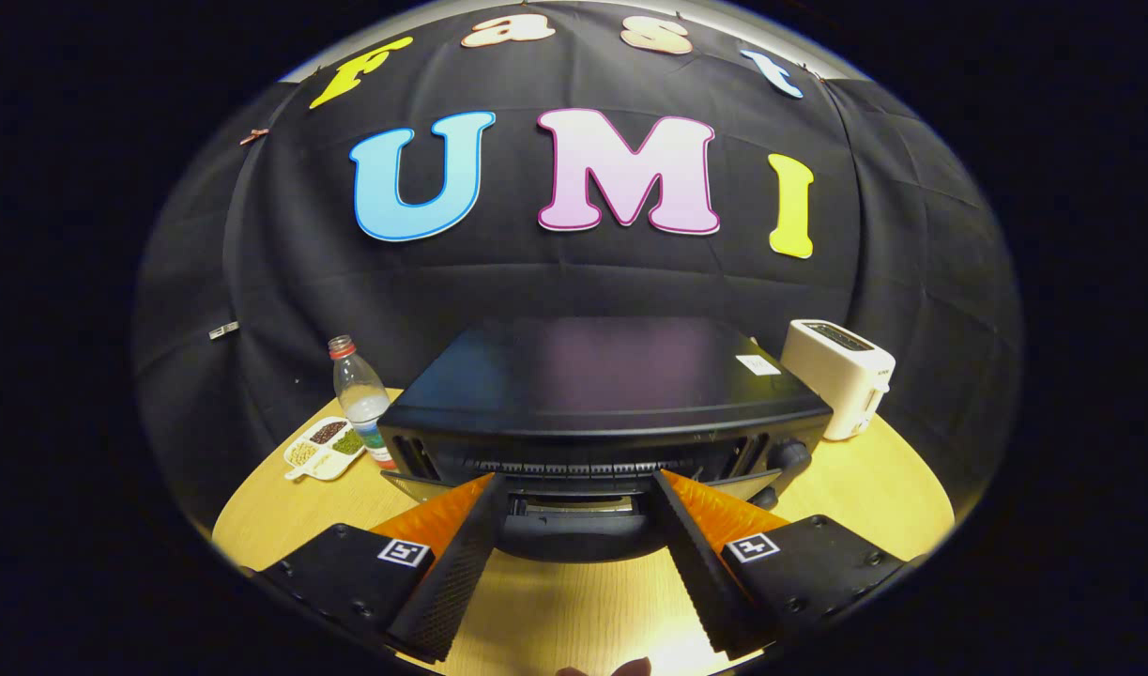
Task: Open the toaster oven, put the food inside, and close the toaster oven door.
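The black toaster oven (602, 385) stands on the round wooden table (874, 488), right in front of me. Its door (574, 540) leans out towards me, partly open, with the dark rounded upper edge lying between my fingers. A pale strip (574, 505) shows in the gap behind the door; I cannot tell what it is. My gripper (575, 479) is open wide, its two black ribbed fingers (461, 554) reaching the oven's front on either side of the door without pressing on it.
A white slot toaster (841, 376) stands right of the oven. To its left are a clear bottle with a red cap (359, 399) and a white divided dish of grains (323, 449). A fingertip (611, 668) shows at the table's near edge.
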The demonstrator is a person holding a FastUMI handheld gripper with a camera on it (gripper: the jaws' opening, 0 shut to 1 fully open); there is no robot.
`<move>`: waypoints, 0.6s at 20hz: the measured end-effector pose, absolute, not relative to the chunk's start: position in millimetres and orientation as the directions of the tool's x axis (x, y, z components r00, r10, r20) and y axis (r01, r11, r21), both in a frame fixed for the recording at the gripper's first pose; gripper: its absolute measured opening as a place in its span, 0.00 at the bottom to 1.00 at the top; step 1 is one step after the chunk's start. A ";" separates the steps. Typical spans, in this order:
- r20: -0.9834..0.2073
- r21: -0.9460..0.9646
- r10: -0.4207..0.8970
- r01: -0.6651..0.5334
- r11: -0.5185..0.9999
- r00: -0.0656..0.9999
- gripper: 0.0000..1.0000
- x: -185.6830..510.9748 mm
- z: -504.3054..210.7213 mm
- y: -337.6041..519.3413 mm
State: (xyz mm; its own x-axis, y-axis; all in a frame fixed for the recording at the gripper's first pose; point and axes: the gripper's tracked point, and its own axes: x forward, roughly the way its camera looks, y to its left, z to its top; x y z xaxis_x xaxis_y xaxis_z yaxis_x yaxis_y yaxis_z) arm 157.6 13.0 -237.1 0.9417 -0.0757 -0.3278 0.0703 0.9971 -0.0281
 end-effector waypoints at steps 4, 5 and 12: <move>-0.372 -0.061 -0.088 0.070 0.996 0.924 1.00 116.4 -269.2 14.0; -0.391 -0.064 -0.088 0.069 0.996 0.916 1.00 108.0 -279.5 13.7; -0.551 -0.088 -0.093 0.053 0.995 0.830 0.99 66.4 -345.8 11.8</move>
